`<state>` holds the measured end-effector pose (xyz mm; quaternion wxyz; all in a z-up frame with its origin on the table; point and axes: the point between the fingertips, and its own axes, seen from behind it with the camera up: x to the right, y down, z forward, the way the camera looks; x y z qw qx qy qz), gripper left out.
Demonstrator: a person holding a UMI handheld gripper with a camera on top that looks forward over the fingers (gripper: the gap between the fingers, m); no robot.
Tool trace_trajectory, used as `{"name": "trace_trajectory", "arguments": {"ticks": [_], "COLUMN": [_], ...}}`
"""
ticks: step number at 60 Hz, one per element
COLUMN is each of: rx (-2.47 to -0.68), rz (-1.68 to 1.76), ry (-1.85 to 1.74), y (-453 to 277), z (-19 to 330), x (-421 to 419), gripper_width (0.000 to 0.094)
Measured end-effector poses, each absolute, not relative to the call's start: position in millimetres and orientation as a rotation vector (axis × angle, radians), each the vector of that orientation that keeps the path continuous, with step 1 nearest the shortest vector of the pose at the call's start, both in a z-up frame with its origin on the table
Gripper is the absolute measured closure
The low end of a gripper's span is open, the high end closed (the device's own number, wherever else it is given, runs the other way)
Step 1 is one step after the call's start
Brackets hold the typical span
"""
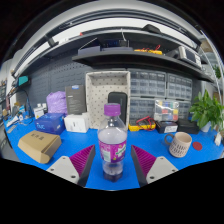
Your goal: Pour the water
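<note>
A clear plastic water bottle (113,143) with a purple cap and a purple label stands upright on the blue table (150,185). It stands between my two fingers, with a gap of blue table at each side. My gripper (113,162) is open; its pink pads (83,160) flank the bottle's lower half. A white paper cup (180,145) with a dark band stands on the table to the right, beyond the right finger.
A tan box (38,146) lies left of the fingers. A blue tray (48,123), a white box (76,123) and a purple container (58,102) stand behind. A green plant (208,110) stands far right. Shelves and drawer bins line the back wall.
</note>
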<state>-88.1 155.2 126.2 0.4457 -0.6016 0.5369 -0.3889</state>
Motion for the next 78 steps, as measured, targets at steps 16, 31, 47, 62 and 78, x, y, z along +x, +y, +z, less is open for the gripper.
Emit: {"name": "trace_trajectory", "arguments": {"ticks": [16, 31, 47, 62, 78], "rx": [-1.428, -1.394, -1.267, -0.833, -0.358], "rz": [-1.018, -1.039, -0.874, -0.491, -0.037], "ry": [1.35, 1.289, 1.408, 1.613, 1.731], "y": [159, 159, 145, 83, 17], "z": [112, 114, 117, 140, 160], "x": [-48, -47, -41, -10, 21], "gripper_width": [0.0424, 0.0557, 0.0558, 0.0559, 0.0559]}}
